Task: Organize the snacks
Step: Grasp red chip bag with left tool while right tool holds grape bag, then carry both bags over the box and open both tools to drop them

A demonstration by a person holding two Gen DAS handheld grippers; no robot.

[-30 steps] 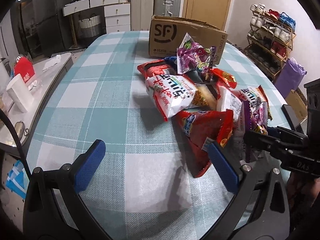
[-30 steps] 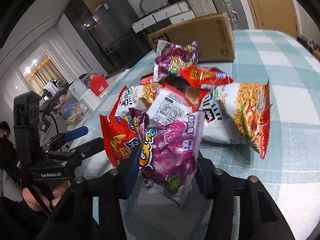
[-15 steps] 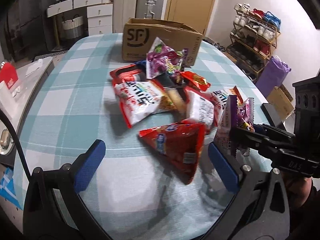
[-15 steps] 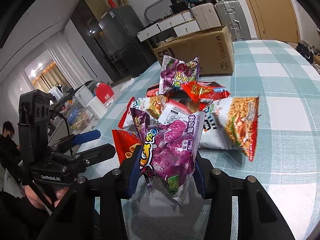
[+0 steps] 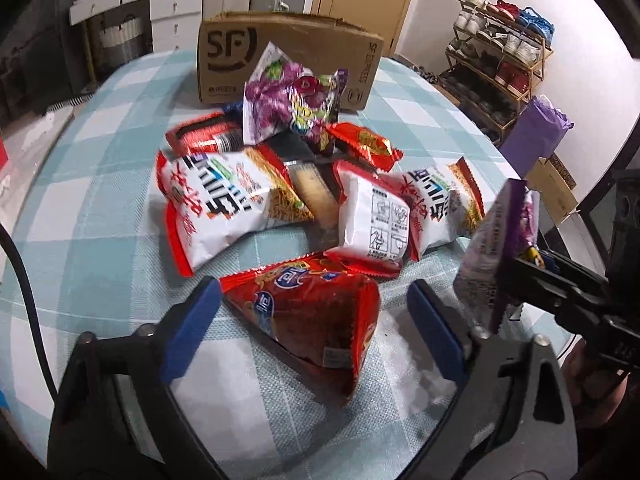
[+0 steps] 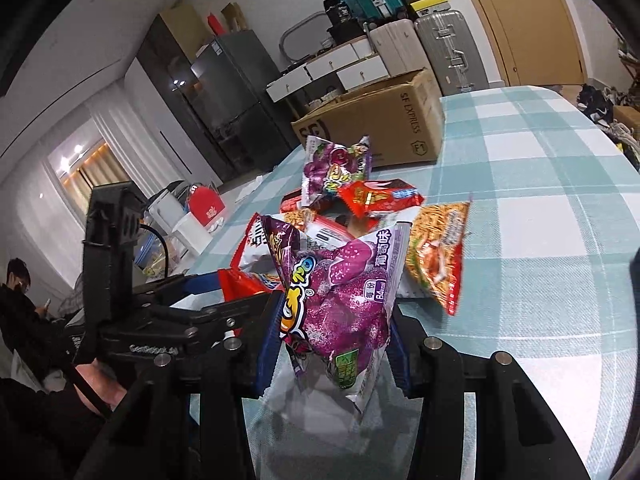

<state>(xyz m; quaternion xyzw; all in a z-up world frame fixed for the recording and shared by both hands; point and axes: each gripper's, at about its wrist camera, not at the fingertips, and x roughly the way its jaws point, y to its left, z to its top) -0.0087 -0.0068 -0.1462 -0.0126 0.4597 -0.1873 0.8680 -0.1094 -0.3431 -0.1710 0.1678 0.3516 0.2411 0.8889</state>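
Observation:
Several snack bags lie in a pile on the checked tablecloth (image 5: 100, 208) in front of an open cardboard box (image 5: 288, 52). In the left wrist view my left gripper (image 5: 314, 320) straddles a red triangular snack bag (image 5: 312, 312). Its jaws are closing, and the blue pads (image 5: 192, 320) stand clear of the bag on the right side. My right gripper (image 6: 332, 336) is shut on a purple grape snack bag (image 6: 340, 296) and holds it upright above the table. From the left wrist that bag (image 5: 496, 236) and the right gripper (image 5: 516, 272) show at the right edge.
White noodle bags (image 5: 224, 200) and another purple bag (image 5: 288, 100) top the pile. A shoe rack (image 5: 504, 48) and a purple paper bag (image 5: 536, 136) stand beyond the table's right side. A seated person (image 6: 16, 292) is far left, and a cluttered side table (image 6: 192, 216) is beside the table.
The left gripper has swung over the red triangular bag, which now lies between its narrowing jaws. The right gripper has drawn the purple bag up and away from the pile.

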